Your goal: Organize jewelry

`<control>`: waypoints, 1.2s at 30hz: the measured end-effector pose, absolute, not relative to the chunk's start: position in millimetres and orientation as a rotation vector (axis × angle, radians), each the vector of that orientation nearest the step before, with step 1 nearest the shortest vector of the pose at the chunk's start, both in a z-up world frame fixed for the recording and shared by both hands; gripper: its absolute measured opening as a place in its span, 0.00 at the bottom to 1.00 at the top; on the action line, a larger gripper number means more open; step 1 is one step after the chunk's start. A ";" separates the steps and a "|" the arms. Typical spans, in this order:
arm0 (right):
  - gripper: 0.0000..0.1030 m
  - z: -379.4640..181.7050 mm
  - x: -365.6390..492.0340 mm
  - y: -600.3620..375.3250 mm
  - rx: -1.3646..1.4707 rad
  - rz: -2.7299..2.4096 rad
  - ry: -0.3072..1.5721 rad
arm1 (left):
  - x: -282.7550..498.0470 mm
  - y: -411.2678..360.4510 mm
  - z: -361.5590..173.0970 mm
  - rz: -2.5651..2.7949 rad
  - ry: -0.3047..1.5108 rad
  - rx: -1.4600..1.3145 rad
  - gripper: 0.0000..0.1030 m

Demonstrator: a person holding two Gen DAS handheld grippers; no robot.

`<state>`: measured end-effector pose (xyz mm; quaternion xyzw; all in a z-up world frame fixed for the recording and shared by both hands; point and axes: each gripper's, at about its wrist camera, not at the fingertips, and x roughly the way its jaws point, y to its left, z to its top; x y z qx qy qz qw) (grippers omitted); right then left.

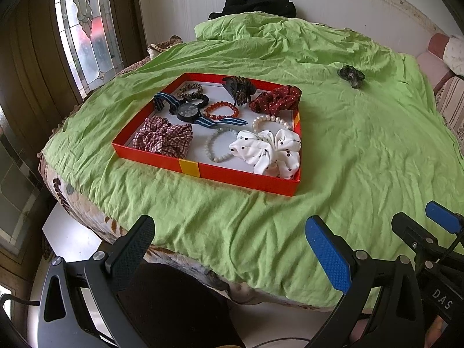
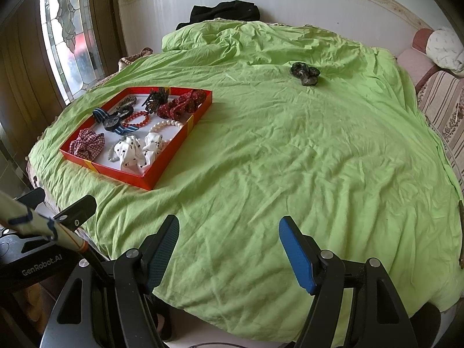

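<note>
A red tray (image 1: 237, 177) (image 2: 124, 178) lies on the green sheet and holds scrunchies, bead bracelets, a striped-strap watch (image 1: 187, 112) (image 2: 111, 121), a dark hair claw (image 1: 239, 90) and a white dotted scrunchie (image 1: 268, 149) (image 2: 137, 149). A dark patterned scrunchie (image 1: 351, 74) (image 2: 306, 73) lies alone on the sheet, far to the right of the tray. My left gripper (image 1: 229, 246) is open and empty, near the bed's front edge. My right gripper (image 2: 229, 246) is open and empty, over the sheet's near part, well short of the lone scrunchie.
The green sheet (image 2: 290, 150) covers a bed with a wide bare stretch right of the tray. Black clothing (image 2: 223, 11) lies at the far end by the wall. A window (image 2: 66, 29) is at left, a striped sofa (image 2: 440, 101) at right.
</note>
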<state>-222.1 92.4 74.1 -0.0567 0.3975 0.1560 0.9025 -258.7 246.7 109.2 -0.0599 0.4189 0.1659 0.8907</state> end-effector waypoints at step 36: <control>0.75 68.7 -221.7 94.8 -0.123 0.325 0.833 | -259.1 250.3 101.8 0.342 0.887 -0.125 1.00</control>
